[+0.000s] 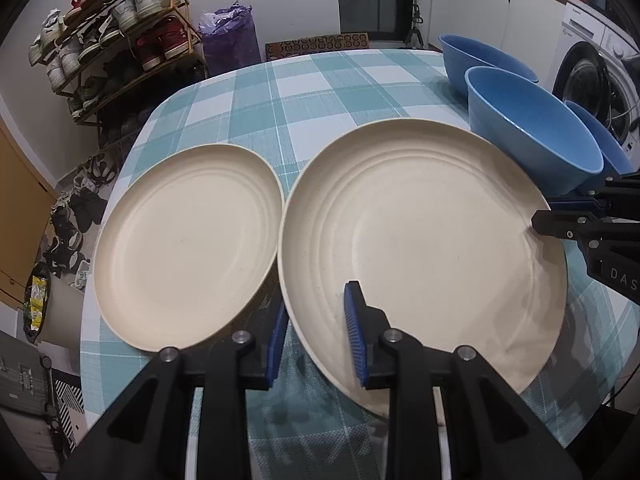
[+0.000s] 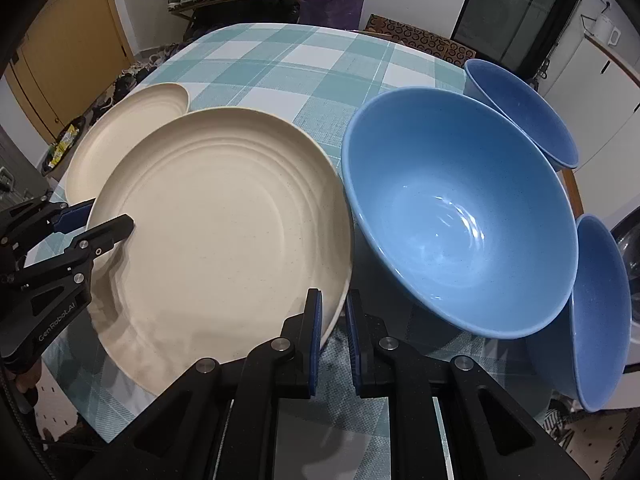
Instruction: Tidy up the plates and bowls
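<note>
A cream plate (image 1: 424, 240) (image 2: 224, 232) hangs slightly above the checked table (image 1: 320, 92), held from two sides. My left gripper (image 1: 316, 340) (image 2: 100, 220) is shut on its left rim, one pad on top and one below. The right gripper (image 2: 335, 340) (image 1: 548, 212) is shut on the opposite rim, beside the bowls. A second cream plate (image 1: 188, 248) (image 2: 132, 128) lies flat on the cloth to the left, its edge almost under the held one. Three blue bowls crowd the right side: a big one (image 2: 460, 220) (image 1: 532, 132), a far one (image 2: 520, 112) (image 1: 484, 56) and a near one (image 2: 600, 312).
A shoe rack (image 1: 116, 40) and a purple bag (image 1: 230, 40) stand beyond the table's far left corner. A washing machine (image 1: 596, 80) is at the right, a suitcase (image 1: 20, 380) on the floor at the left. The far half of the cloth is bare.
</note>
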Demonstrator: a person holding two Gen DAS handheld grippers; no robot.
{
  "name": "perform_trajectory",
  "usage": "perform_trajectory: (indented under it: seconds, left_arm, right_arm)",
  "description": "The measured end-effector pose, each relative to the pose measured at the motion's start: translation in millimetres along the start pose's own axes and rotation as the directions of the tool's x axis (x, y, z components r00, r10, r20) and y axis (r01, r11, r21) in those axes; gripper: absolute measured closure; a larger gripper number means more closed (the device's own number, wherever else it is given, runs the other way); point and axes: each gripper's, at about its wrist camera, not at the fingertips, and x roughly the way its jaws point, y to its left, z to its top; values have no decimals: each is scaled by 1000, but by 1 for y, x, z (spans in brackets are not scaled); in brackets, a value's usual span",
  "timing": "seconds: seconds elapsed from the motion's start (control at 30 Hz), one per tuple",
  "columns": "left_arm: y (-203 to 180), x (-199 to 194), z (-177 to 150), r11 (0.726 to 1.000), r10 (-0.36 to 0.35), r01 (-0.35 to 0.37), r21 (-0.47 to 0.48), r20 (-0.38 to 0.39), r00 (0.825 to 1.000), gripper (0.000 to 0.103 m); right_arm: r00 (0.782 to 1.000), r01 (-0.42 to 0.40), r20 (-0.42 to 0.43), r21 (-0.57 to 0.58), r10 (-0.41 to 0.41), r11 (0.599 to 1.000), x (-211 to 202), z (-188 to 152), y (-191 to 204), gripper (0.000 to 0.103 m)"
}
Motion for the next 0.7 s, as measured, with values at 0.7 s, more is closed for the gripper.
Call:
perform_trajectory:
  seconds: [0.7]
  left_arm:
    - [-9,10,-6,997,57,-57,55,0,998,74]
  right_arm:
    - [998,67,-7,-39,-68,997,13,-7,11,90]
